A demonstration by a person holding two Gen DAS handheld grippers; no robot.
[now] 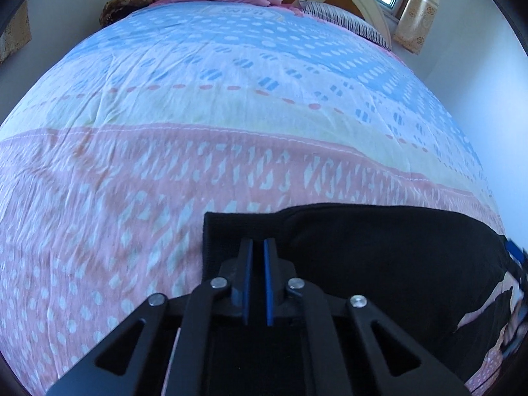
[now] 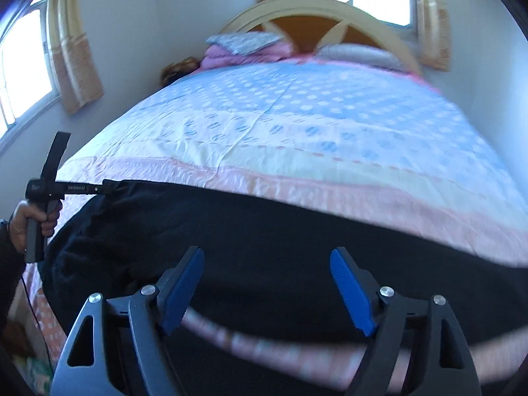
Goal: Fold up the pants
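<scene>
both low, facing the headboard (image 2: 316,10)

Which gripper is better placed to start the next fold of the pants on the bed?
Left. The left gripper is already closed on the pants at their end, so it can carry that edge over. The right gripper is open above the cloth, holding nothing.

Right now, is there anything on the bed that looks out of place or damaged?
Nothing stands out. The black pants lie across the near end of the bedspread, one end clamped in the left gripper. The right gripper is open above them. Nothing looks torn or spilled.
</scene>
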